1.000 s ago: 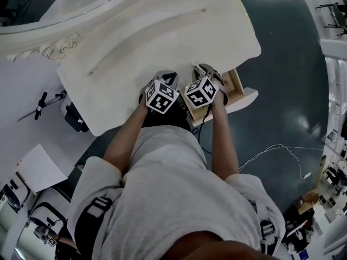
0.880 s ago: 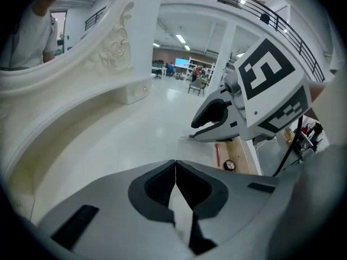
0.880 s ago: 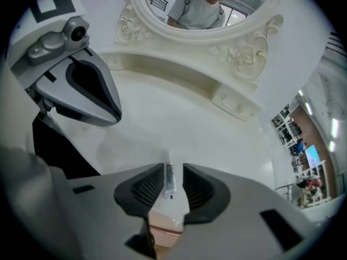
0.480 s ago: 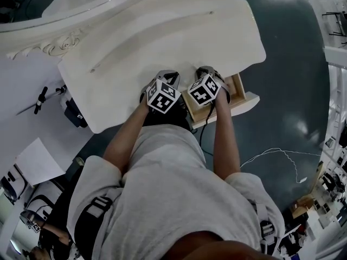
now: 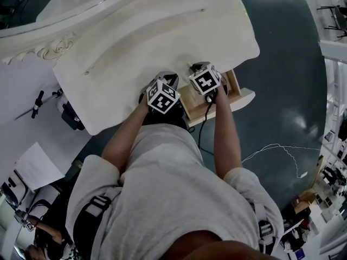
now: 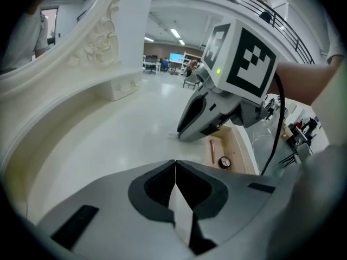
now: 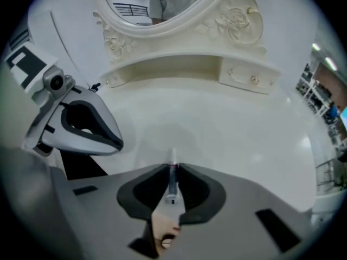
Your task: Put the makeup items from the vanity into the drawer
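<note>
My right gripper (image 7: 172,173) stands at the vanity's front edge, above the open wooden drawer (image 5: 237,94). Its jaws have just been closing, and they now pinch a slim clear makeup stick (image 7: 173,182) with a dark band, held upright. My left gripper (image 6: 174,184) is shut with nothing in it and hovers over the white vanity top (image 5: 162,31), just left of the right gripper (image 6: 211,115). Inside the drawer lie a pink tube (image 6: 212,149) and a round compact (image 6: 224,162). In the head view the marker cubes of the left (image 5: 162,96) and right (image 5: 205,82) grippers hide their jaws.
An ornate oval mirror (image 7: 162,4) rises at the back of the vanity, with a small drawer unit (image 7: 246,76) below it on the right. The dark floor (image 5: 287,64) lies to the right of the vanity, with a thin white cable (image 5: 282,150) across it.
The right gripper has tipped further down and shifted a little toward the vanity edge, uncovering more of the drawer. The left gripper has stayed put.
</note>
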### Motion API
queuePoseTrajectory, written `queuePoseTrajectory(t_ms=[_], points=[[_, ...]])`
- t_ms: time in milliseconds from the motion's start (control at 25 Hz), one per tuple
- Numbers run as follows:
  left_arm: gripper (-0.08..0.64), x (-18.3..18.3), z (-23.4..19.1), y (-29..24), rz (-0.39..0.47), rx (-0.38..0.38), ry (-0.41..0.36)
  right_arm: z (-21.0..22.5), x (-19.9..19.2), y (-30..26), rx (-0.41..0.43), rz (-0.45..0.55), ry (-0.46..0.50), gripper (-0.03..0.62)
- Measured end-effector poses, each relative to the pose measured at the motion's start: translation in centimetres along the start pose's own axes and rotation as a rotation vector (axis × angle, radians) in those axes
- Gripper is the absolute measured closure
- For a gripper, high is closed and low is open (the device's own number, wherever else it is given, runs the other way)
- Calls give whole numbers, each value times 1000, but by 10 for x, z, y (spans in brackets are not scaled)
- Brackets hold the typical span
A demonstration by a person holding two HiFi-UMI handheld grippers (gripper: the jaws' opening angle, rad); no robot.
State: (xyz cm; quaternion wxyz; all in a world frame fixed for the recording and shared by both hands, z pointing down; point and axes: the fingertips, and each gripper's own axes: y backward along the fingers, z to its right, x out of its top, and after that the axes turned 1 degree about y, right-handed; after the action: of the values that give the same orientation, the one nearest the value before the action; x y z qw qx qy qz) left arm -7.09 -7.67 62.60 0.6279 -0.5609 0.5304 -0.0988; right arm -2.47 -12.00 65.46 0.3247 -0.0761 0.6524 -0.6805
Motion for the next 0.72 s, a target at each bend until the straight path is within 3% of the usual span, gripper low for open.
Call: queuePoseTrajectory(t_ms=[200,360,600,720], points=[[552,0,13,1,-10,1,-40,0,1,5,0,145,-111,523],[552,0,18,3,-6,7,-50,2,-4,10,-55,233,-231,523],[552,-3,24,11,30,8,49,-9,-7,20,-82,293,-294,523],[552,-6,25,15,41,29,63,-10,-12,29,-143,314,-310,523]])
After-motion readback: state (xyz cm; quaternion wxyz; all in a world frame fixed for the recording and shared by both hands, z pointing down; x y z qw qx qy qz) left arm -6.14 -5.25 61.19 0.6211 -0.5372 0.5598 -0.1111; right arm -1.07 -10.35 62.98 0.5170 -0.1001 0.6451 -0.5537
